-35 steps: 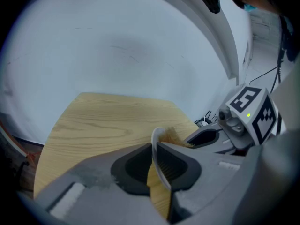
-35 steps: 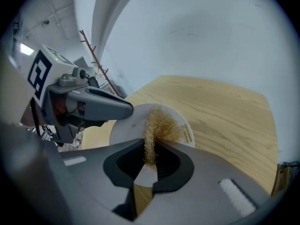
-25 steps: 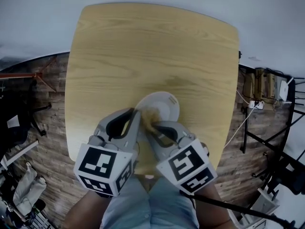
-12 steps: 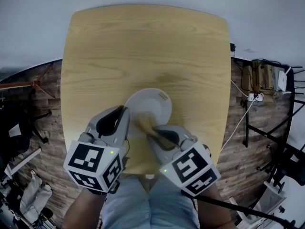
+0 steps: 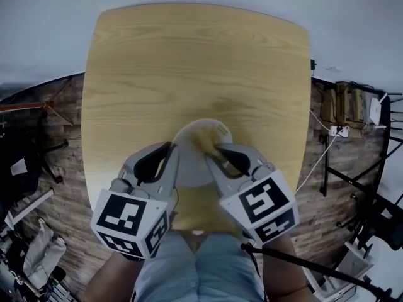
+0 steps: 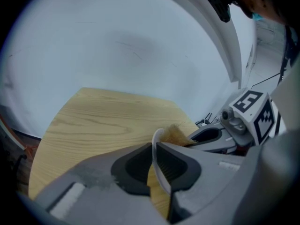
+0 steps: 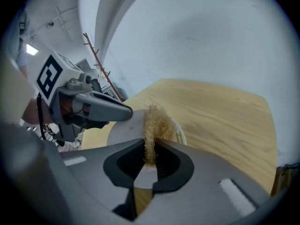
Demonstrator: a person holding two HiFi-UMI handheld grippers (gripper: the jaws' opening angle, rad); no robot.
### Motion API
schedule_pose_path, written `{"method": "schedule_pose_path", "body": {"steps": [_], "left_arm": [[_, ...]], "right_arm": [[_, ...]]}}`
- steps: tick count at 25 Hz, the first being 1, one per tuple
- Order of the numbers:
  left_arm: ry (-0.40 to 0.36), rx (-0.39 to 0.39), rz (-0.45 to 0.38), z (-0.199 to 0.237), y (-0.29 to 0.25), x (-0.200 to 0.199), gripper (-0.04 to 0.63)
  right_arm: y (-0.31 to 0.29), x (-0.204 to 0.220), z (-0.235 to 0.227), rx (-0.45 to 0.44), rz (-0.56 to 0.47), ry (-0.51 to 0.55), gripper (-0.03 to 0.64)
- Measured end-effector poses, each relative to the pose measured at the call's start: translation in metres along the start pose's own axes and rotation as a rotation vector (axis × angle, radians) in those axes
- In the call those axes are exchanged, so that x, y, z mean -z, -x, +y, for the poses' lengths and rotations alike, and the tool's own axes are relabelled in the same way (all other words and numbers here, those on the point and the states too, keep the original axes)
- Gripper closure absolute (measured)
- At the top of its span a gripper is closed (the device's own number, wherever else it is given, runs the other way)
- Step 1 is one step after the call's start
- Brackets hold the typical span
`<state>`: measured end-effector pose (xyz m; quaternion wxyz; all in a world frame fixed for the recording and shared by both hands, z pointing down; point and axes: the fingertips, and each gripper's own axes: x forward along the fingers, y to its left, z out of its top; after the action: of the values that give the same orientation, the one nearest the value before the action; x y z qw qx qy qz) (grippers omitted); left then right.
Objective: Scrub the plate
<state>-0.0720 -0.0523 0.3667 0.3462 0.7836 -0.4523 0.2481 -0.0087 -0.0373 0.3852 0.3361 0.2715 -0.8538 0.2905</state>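
Observation:
A white plate (image 5: 192, 162) is held tilted over the near part of the wooden table (image 5: 189, 61). My left gripper (image 5: 175, 158) is shut on the plate's left rim; in the left gripper view the rim (image 6: 156, 159) stands edge-on between the two pads. My right gripper (image 5: 214, 153) is shut on a tan fibrous scrubber (image 5: 208, 143). The scrubber (image 7: 154, 123) lies against the plate's face (image 7: 123, 134) near its far right part. The left gripper's fingers (image 7: 110, 108) show at the left of the right gripper view.
The table's near edge runs just under the two grippers, with the person's light trousers (image 5: 195, 269) below it. Beside the table is plank floor, with a power strip and cables (image 5: 337, 134) at the right and a dark chair (image 5: 25, 162) at the left.
My right gripper has carried the scrubber across the plate's face, from its near left part toward the far right. The left gripper has kept its hold on the rim.

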Motion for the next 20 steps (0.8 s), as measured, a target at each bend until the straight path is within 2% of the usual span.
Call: {"method": "schedule_pose_path", "body": {"steps": [6, 10, 15, 20], "left_arm": [[0.021, -0.031, -0.022, 0.008, 0.000, -0.005, 0.543], [0.026, -0.054, -0.034, 0.011, -0.001, -0.006, 0.543], [0.025, -0.062, -0.037, 0.014, 0.002, -0.004, 0.543], [0.040, -0.062, -0.037, 0.012, 0.000, -0.003, 0.543]], "right_arm": [[-0.002, 0.027, -0.015, 0.033, 0.078, -0.046, 0.575], [-0.001, 0.042, -0.008, 0.029, 0.123, -0.061, 0.575], [-0.001, 0.055, 0.017, -0.010, 0.160, -0.073, 0.575], [-0.002, 0.055, 0.048, -0.107, 0.150, -0.074, 0.575]]}}
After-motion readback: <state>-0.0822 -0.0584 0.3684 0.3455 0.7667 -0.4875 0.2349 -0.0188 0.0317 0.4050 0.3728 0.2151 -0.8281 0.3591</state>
